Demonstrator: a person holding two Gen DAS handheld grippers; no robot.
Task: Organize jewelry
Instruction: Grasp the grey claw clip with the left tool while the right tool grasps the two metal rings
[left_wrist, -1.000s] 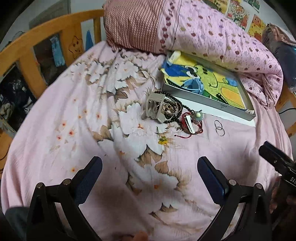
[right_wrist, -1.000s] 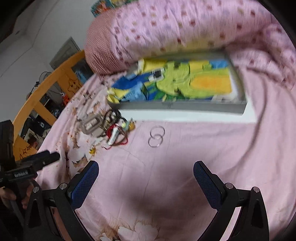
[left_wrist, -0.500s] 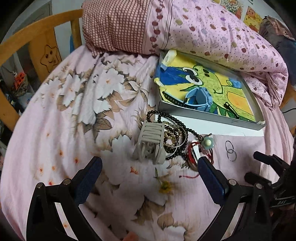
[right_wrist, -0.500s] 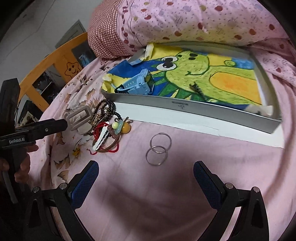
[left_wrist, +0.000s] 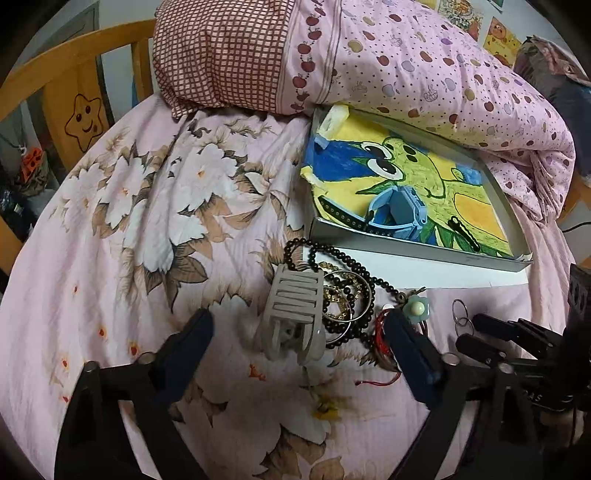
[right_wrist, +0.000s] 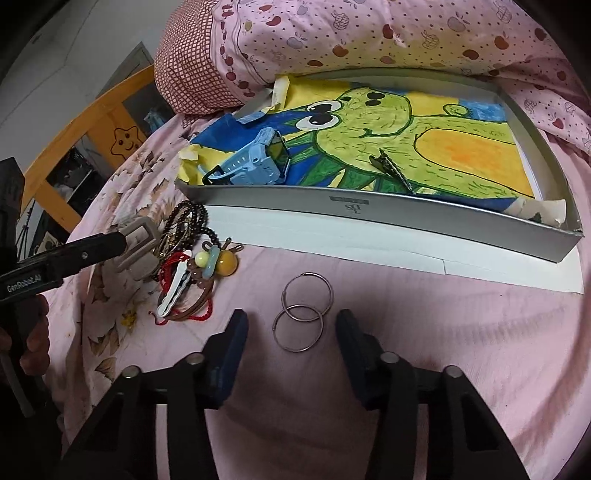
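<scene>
Steel rings (right_wrist: 302, 312) now between narrowing right fingers (right_wrist: 231, 343), ungripped; left fingers (left_wrist: 188, 341) closing around hair claw (left_wrist: 291, 317).

bed: pink floral sheet (left_wrist: 155, 229) | wooden headboard (left_wrist: 74, 81) | apple-print quilt (left_wrist: 424, 70) | grey wall (right_wrist: 74, 40)

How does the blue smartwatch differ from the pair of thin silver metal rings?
The blue smartwatch is chunky plastic with a strap and a dark screen; the silver metal rings are two bare wire hoops, overlapping. The watch lies inside the grey tray on a frog drawing; the rings lie flat on the pink bedsheet outside it, between the right gripper's open jaws, which have just been closing. Neither is held.
</scene>
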